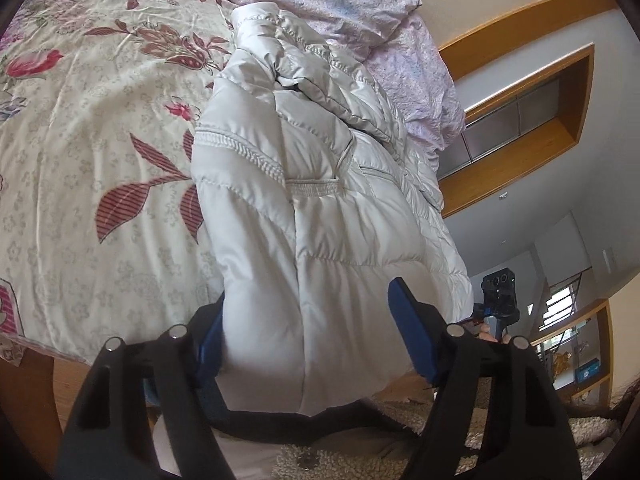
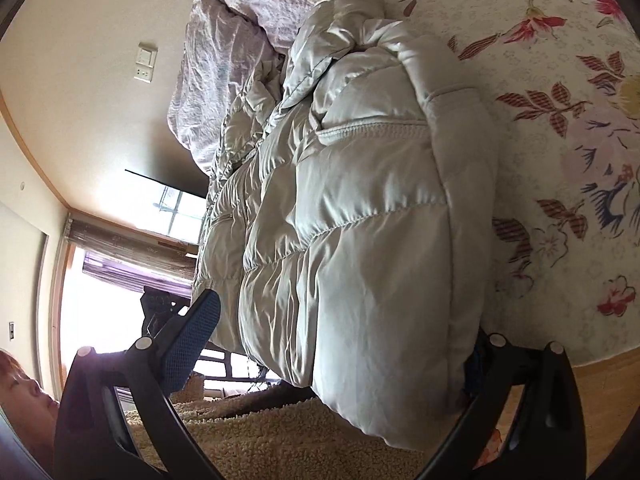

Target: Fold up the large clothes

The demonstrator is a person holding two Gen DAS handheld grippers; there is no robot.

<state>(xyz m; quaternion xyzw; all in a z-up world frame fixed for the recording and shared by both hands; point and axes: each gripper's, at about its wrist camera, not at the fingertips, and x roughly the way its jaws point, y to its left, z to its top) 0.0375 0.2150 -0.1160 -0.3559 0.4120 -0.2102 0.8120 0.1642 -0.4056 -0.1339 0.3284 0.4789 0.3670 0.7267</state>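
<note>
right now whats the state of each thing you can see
white quilted puffer jacket: folded lengthwise, lying on the bed, hem end between both grippers' fingers
left gripper: open, straddling the jacket's hem
right gripper: open, straddling the hem
floral bedspread: spread flat
lilac duvet: bunched

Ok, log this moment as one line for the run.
stage: fold in progress | item: white puffer jacket, bunched on floral bedspread | left gripper: jaws open around hem | right gripper: jaws open around hem
</note>
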